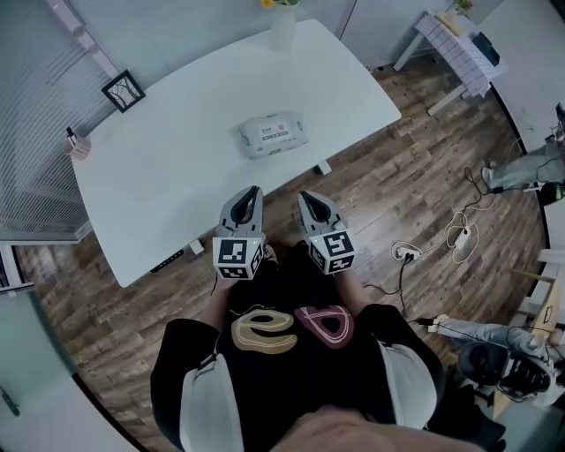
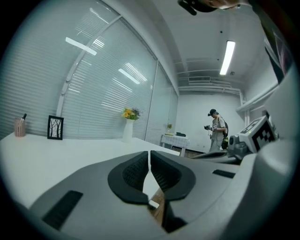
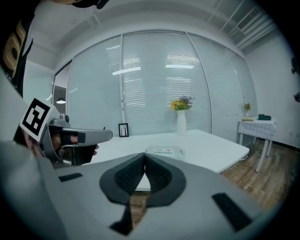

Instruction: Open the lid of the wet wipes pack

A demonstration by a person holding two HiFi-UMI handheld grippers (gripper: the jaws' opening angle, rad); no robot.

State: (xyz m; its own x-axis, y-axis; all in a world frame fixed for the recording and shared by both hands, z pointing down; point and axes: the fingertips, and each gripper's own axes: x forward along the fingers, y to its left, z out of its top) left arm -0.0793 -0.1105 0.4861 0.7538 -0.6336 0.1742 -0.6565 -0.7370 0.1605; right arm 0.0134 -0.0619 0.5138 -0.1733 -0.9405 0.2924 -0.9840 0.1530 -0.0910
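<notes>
**Both grippers short of the desk, wipes pack untouched**

In the head view we see the wet wipes pack [image 1: 273, 134] lying flat near the middle of the white desk [image 1: 159, 177], its lid down. The left gripper [image 1: 255, 192] and the right gripper [image 1: 305, 196] sit side by side just off the desk's near edge, above the wooden floor [image 1: 397, 194]. Both point toward the pack and are well apart from it. A picture frame [image 1: 123, 90] and a pink cup [image 1: 78, 146] stand along the desk's far left side, and a white vase [image 1: 282, 26] stands at the far edge.

In the left gripper view the dark fingers [image 2: 135, 174] are together at their tips, with nothing between them. Beyond them we see the bare desk top with the frame and the vase of yellow flowers. A person [image 2: 217, 131] stands far back in the room.

In the right gripper view the fingers [image 3: 161, 177] are likewise pressed together and empty. The pack lies on the desk straight ahead, just past the fingertips in the picture. The left gripper shows at the left edge.
</notes>
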